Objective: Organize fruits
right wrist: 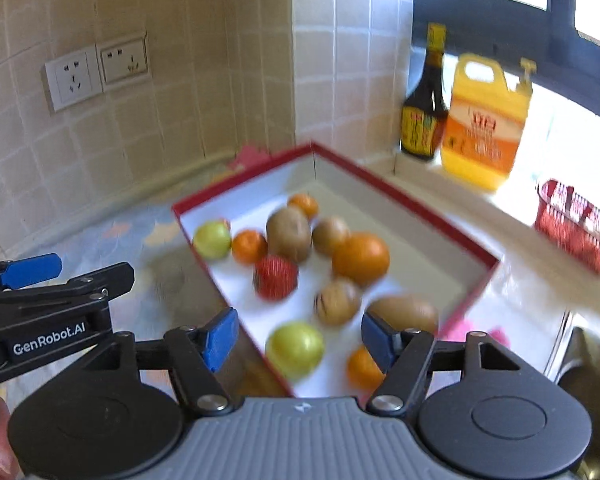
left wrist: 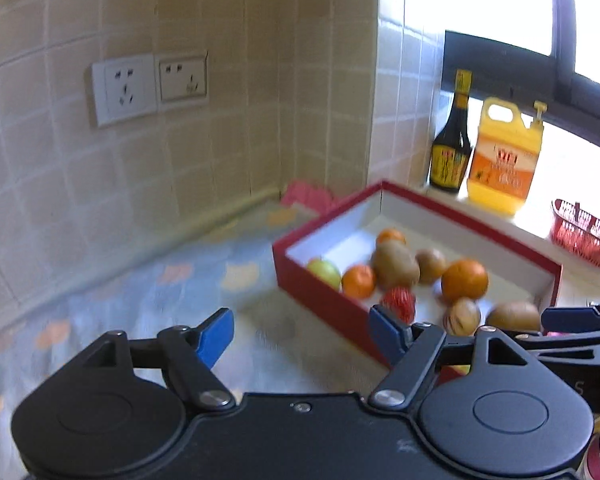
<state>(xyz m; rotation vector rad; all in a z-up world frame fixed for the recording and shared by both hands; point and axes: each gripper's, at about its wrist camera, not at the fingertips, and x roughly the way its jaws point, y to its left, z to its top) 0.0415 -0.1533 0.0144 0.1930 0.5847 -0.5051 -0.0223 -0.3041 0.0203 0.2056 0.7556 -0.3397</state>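
A red box with a white inside (left wrist: 320,292) (right wrist: 384,184) sits on the counter and holds several fruits: oranges (left wrist: 465,280) (right wrist: 361,258), kiwis (left wrist: 395,264) (right wrist: 289,234), green apples (left wrist: 325,272) (right wrist: 295,350), a red fruit in a net (left wrist: 398,304) (right wrist: 276,277) and a striped fruit (right wrist: 337,301). My left gripper (left wrist: 302,334) is open and empty, above the counter left of the box. My right gripper (right wrist: 298,340) is open and empty, above the box's near end. The left gripper also shows at the left of the right wrist view (right wrist: 32,280).
A dark sauce bottle (left wrist: 451,144) (right wrist: 425,108) and a yellow jug (left wrist: 506,156) (right wrist: 485,120) stand on the window sill behind the box. A red basket (left wrist: 584,234) (right wrist: 576,224) is at the right. A tiled wall with sockets (left wrist: 148,88) runs along the left. A patterned cloth (left wrist: 140,280) covers the counter.
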